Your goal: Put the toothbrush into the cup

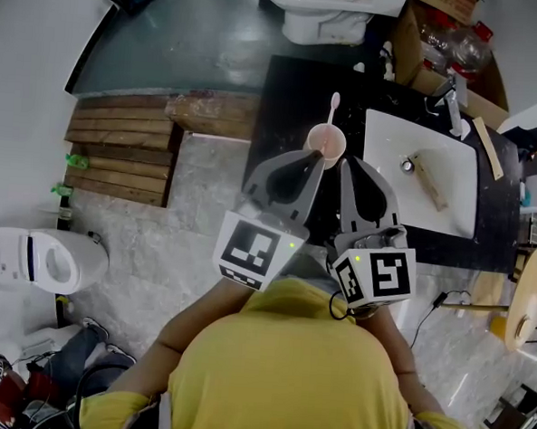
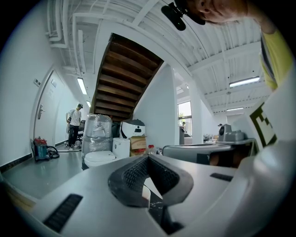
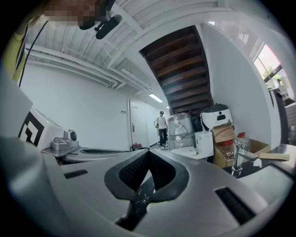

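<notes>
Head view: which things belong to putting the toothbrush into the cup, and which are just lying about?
Job in hand:
- toothbrush, standing in the cup
- cup

Lying about:
- sink
- faucet
- cardboard box
- toilet
- wooden pallets

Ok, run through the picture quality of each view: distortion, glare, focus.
Head view: evenly lit, sharp on the toothbrush in the cup, straight edges bowed towards the borders. Left gripper view: round fisheye with black corners, ceiling strip light glaring. Right gripper view: same fisheye, window washed out.
</notes>
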Demonstrator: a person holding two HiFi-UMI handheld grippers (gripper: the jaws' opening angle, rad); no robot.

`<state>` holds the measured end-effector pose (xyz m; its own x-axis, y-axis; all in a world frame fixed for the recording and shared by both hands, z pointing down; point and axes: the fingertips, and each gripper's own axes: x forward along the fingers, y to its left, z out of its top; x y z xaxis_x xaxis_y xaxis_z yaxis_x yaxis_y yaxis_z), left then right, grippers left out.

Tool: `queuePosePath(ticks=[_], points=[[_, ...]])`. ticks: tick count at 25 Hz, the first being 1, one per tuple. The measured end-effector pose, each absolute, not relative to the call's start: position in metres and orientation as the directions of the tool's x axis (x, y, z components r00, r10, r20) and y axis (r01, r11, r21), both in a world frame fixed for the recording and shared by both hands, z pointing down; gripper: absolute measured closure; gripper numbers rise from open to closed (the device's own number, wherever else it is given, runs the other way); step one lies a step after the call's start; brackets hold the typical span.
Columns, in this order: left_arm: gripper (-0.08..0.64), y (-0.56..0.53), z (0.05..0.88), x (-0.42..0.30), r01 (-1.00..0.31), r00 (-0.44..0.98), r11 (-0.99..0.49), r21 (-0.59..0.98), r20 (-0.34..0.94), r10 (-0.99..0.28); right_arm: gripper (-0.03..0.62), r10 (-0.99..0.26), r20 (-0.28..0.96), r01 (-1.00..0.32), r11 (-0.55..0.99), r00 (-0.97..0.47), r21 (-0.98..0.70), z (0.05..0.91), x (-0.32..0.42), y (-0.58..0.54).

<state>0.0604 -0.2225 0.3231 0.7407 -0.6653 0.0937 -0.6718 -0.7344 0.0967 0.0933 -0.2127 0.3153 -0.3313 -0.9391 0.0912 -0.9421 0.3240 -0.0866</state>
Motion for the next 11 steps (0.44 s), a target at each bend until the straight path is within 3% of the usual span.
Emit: queuePosePath(ticks=[11], points=[[0.552,-0.2265,0.3244,0.0589,-0.675,0.738,-0.732,0.097,0.099,-0.668,0.577,-0.93,0.104,-0.935,0.344,-0.352,-0.087,0.3178,0.0889,-0.2171]])
